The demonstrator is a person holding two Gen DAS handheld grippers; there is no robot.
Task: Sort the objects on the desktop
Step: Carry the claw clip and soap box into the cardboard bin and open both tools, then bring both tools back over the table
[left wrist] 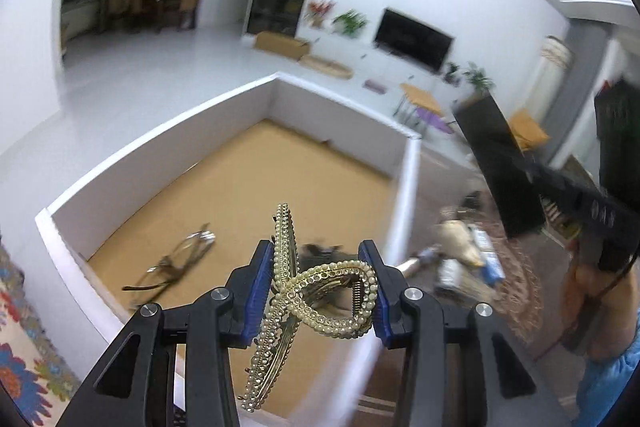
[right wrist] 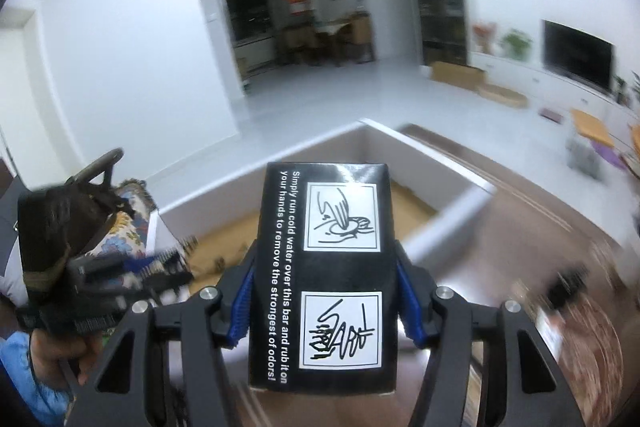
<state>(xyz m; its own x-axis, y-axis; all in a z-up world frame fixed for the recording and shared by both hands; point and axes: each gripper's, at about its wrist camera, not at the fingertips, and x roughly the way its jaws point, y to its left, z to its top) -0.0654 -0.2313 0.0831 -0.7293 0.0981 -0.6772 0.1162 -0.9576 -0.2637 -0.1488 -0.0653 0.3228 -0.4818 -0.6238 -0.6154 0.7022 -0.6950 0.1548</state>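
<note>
My left gripper [left wrist: 316,291] is shut on a gold hair clip [left wrist: 308,291] set with pearls and rhinestones, held above the near part of a white-walled box [left wrist: 168,143] with a brown cardboard floor. A pair of glasses [left wrist: 176,263] lies on that floor. My right gripper [right wrist: 324,291] is shut on a black carton [right wrist: 324,267] printed with white text and two hand drawings, its far end over the same white box [right wrist: 424,155]. In the left wrist view the black carton [left wrist: 496,163] and right gripper show at the right.
Small blurred objects [left wrist: 464,255] lie on a patterned brown rug right of the box. A flowered cloth [left wrist: 24,359] sits left of it. The left gripper [right wrist: 132,267], held by a hand in a blue sleeve [right wrist: 36,387], shows at the left of the right wrist view.
</note>
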